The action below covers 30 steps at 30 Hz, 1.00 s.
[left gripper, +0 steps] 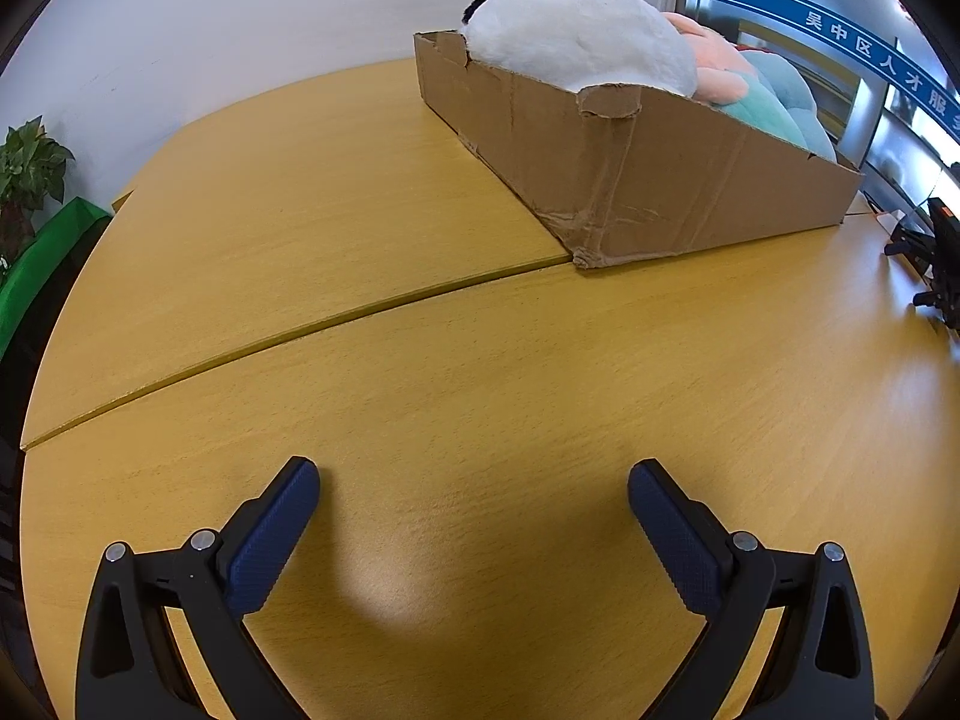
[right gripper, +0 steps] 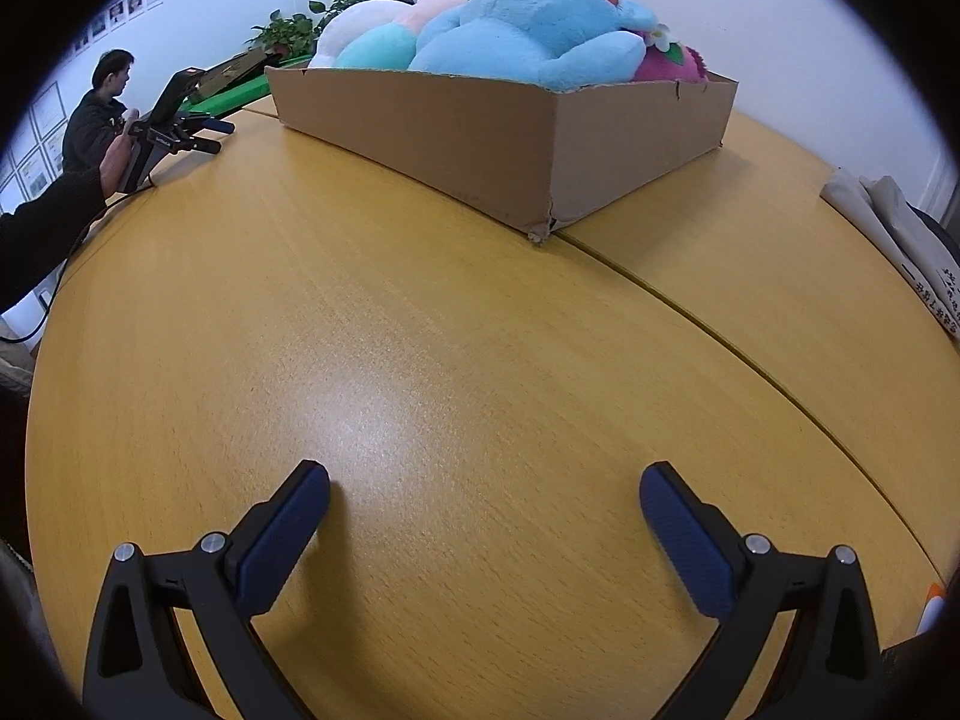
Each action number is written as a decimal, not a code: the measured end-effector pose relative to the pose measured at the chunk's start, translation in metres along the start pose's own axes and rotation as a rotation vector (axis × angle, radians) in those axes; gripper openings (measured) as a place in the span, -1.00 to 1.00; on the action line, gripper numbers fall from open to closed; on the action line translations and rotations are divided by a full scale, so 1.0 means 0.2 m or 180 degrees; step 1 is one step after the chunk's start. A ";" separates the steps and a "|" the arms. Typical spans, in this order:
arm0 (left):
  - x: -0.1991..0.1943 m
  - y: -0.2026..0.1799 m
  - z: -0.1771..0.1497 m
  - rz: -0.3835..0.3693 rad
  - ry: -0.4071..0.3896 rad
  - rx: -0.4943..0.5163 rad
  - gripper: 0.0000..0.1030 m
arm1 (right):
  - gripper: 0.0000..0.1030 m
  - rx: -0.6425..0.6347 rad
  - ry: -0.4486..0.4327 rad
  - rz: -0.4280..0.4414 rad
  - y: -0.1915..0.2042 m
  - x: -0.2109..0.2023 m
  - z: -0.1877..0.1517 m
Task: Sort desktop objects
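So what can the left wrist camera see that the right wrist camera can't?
Only the left wrist view shows the blue sign with white characters and the left hand-held gripper, open over bare table.

Only the right wrist view shows a seated person, wall photos, a big blue plush and the right hand-held gripper, also open.

Both show the cardboard box of plush toys, the wooden table and a potted plant.
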<state>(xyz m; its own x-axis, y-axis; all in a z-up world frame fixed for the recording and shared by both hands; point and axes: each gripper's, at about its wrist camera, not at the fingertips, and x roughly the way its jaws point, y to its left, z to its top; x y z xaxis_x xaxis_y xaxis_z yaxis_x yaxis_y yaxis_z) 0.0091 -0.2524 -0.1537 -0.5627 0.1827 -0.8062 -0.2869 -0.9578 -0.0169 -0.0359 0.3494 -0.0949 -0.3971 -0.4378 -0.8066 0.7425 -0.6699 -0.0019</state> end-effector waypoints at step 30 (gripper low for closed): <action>0.01 -0.01 0.01 0.0070 -0.0006 -0.0036 1.00 | 1.00 0.0022 0.0001 -0.0050 -0.14 0.04 0.04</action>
<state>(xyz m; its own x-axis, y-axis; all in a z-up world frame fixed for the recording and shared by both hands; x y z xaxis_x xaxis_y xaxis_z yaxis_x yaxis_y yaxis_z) 0.0068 -0.2505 -0.1554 -0.5703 0.1620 -0.8053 -0.2656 -0.9641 -0.0058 -0.0636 0.3599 -0.0975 -0.4084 -0.4271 -0.8067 0.7325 -0.6807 -0.0104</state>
